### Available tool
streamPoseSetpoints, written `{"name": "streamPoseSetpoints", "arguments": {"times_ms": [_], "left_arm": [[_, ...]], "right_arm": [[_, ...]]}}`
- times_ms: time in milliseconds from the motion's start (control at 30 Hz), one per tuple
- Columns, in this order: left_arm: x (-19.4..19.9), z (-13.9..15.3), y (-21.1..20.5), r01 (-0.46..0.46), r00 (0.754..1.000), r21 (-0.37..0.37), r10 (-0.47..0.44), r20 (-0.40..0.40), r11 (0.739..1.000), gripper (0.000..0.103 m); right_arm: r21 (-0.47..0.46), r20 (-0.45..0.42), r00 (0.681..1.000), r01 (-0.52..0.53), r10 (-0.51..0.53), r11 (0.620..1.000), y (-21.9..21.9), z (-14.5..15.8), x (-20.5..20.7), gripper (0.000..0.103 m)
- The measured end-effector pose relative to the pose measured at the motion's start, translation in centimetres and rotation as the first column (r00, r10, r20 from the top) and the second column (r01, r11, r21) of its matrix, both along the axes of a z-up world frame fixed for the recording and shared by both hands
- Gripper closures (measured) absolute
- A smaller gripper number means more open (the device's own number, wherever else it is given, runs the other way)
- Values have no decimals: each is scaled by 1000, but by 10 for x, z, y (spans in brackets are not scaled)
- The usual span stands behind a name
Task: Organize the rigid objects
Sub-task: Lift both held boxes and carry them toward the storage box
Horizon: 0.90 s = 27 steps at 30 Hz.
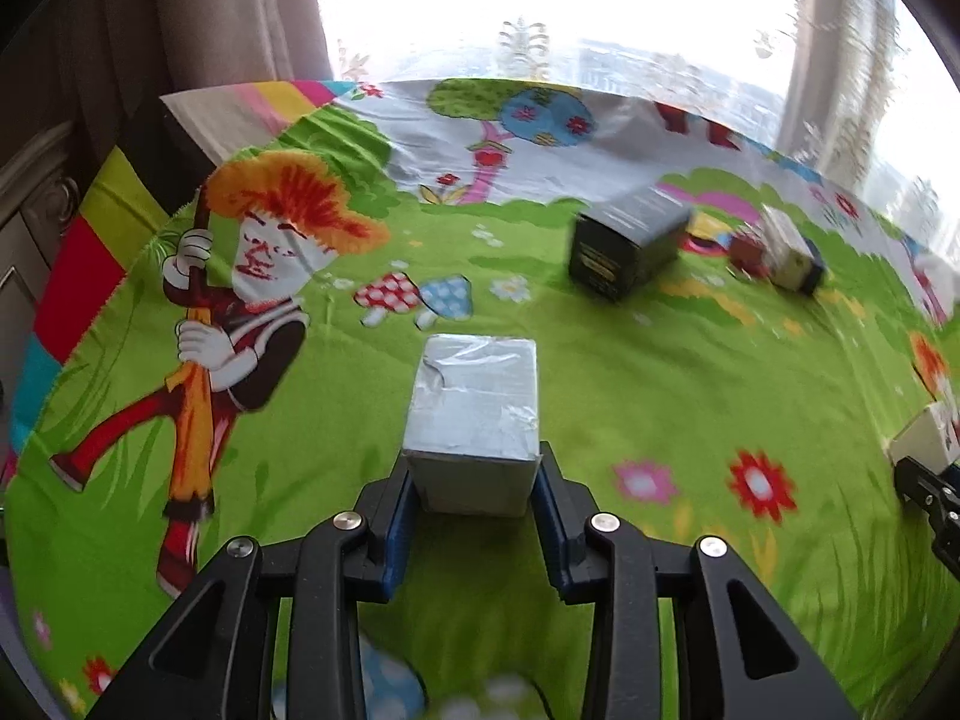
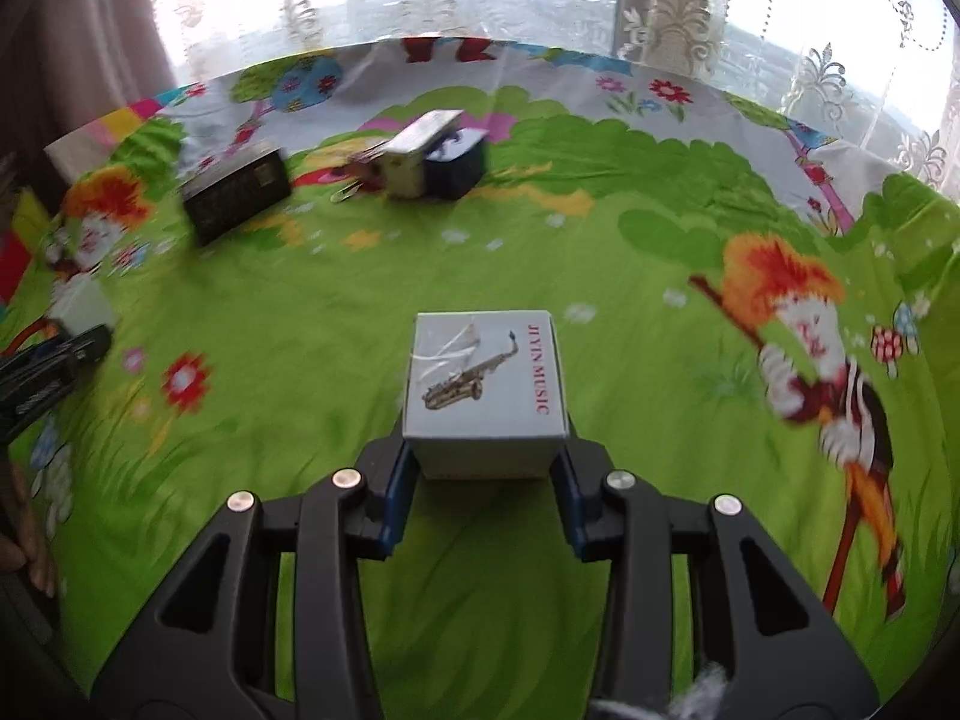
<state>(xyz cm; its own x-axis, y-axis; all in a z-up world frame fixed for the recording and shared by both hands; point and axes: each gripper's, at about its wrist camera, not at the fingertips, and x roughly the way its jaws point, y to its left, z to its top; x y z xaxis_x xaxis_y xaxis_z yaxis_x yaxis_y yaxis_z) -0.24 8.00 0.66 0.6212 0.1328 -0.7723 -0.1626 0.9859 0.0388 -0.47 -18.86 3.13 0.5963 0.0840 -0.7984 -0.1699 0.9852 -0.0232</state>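
Left wrist view, cartoon cloth [image 1: 540, 360], lace curtain [image 1: 840, 90], both claws clamped on boxes.

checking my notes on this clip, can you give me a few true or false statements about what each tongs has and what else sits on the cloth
1. The left tongs are shut on a plain grey cardboard box. True.
2. The right tongs are empty. False: they grip a white cardboard box with a saxophone picture.
3. A black rectangular box lies farther back on the green cartoon-print cloth. True.
4. The black box is stacked on the grey box. False: they lie apart.
5. The saxophone box reads JIYIN MUSIC. True.
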Motion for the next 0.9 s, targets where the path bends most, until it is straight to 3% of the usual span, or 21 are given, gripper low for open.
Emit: {"name": "streamPoseSetpoints", "arguments": {"times_ms": [133, 267, 400, 467, 533, 633, 733, 900], "left_arm": [[-30, -1, -16, 32, 999, -30, -31, 7, 999, 67], [-57, 0, -41, 81, 997, 11, -81, 11, 997, 67], [-69, 6, -60, 133, 990, -8, -133, -36, 991, 67], [-74, 18, -69, 153, 988, -12, -153, -24, 988, 67], [-86, 44, -83, 184, 982, 17, -185, 48, 983, 67], [-108, 90, -104, 215, 954, 88, -229, 195, 973, 67], [-134, 131, -125, 217, 902, 163, -262, 343, 962, 67], [-165, 165, -141, 219, 823, 214, -298, 483, 952, 67]], "right_arm": [[-20, 12, 999, -41, 41, 999, 11, -2, -33, 59], [-42, 24, 996, -88, 89, 995, 20, -3, -60, 59], [0, 10, 996, -91, 91, 996, 13, 0, -74, 59], [35, 44, 996, -74, 72, 997, 8, 10, -82, 59], [64, 136, 989, -59, 50, 996, -1, 33, -95, 59], [100, 327, 945, -39, 4, 994, -16, 75, -121, 59], [115, 477, 878, -26, -32, 993, -25, 107, -147, 59], [118, 624, 778, -7, -69, 993, -29, 136, -181, 58]]}}
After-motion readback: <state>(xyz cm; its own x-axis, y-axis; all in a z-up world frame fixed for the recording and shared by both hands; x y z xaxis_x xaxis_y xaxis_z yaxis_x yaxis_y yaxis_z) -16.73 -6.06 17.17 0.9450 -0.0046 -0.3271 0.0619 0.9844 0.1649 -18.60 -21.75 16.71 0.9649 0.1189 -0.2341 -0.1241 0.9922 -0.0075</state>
